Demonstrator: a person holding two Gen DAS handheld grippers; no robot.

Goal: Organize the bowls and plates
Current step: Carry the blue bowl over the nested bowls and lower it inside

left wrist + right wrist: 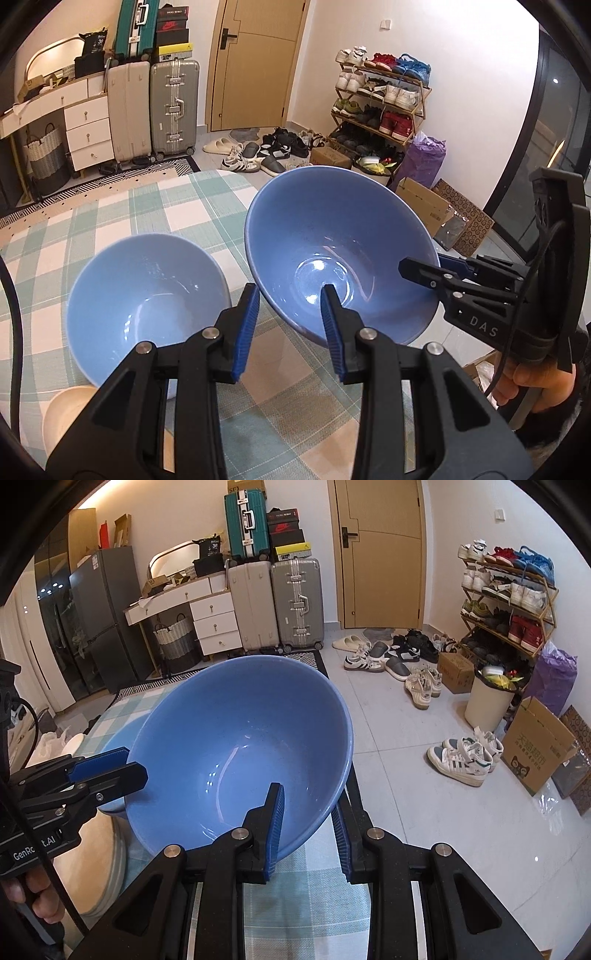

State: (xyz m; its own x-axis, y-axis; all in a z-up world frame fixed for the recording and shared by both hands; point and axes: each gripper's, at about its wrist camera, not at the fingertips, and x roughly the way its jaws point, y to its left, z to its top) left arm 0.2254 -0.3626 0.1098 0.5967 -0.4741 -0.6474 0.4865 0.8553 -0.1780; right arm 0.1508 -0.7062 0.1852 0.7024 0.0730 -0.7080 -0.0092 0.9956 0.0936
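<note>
A large blue bowl (332, 240) is tilted and held off the checkered tablecloth (147, 199). My left gripper (288, 325) has its fingers astride the bowl's near wall, one inside, one outside, with a gap showing. My right gripper (439, 271) is clamped on the bowl's right rim. In the right wrist view the bowl (240, 746) sits between my right gripper's (308, 834) fingers, and my left gripper (122, 768) is at its left rim. A second blue bowl (147, 295) rests upright on the cloth to the left.
A cream plate (62, 417) lies at the table's near left, also in the right wrist view (99, 864). The table edge drops to a tiled floor with shoes (461, 753), cardboard boxes (535, 746), a bin (487, 698), a shoe rack (509, 602) and suitcases (295, 602).
</note>
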